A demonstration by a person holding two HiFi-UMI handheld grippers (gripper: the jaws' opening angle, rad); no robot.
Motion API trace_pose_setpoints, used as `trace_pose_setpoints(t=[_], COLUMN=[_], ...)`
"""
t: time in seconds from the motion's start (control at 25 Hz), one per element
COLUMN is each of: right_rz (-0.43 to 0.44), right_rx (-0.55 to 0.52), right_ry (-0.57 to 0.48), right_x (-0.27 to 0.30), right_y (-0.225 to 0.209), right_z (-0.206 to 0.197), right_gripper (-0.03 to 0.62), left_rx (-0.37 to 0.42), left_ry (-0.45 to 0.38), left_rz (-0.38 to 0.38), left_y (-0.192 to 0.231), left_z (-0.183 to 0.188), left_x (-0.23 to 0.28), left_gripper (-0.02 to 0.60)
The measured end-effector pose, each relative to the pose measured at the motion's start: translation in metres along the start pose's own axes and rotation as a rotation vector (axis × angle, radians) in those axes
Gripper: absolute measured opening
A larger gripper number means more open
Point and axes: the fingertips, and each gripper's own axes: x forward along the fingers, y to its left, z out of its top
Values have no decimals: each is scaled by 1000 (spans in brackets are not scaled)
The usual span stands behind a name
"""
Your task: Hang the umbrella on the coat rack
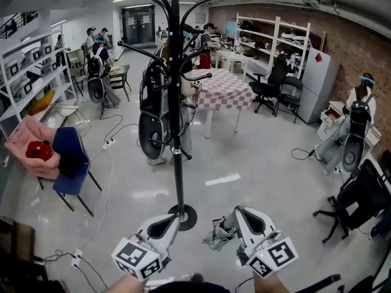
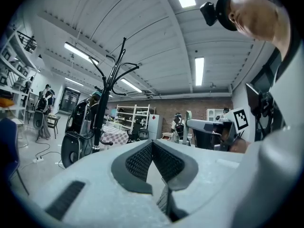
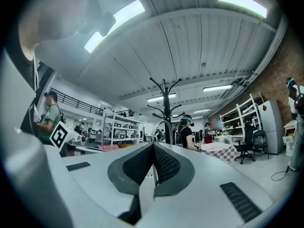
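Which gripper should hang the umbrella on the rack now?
Right. The right gripper is shut on the umbrella, hook handle up, facing the coat rack. The left gripper is shut, empty.

A coat rack (image 1: 178, 163) stands on the floor (image 1: 256, 163) straight ahead, its base just beyond the left claw (image 1: 166, 223). An umbrella (image 1: 217, 234) sits in the right claw (image 1: 243, 215), right of that base. Behind the rack is a worktop (image 1: 226, 90); a chair (image 1: 70, 157) stands far left.

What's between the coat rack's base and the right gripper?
The umbrella: its grey bunched fabric shows in the head view just left of the right gripper, whose jaws are shut on its shaft.
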Motion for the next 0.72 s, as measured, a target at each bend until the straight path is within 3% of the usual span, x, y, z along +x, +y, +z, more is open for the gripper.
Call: trace_pose_setpoints(t=[0.36, 0.72], right_rz=[62, 42], right_rx=[18, 13], right_ry=[9, 17], right_x=[20, 44], right_y=[-31, -62], right_z=[-3, -9], right_gripper=[8, 8], left_rx=[5, 13], left_ry=[38, 12], left_rz=[36, 14], left_y=[-3, 14], left_z=[-1, 5], left_x=[30, 59], left_gripper=[11, 11])
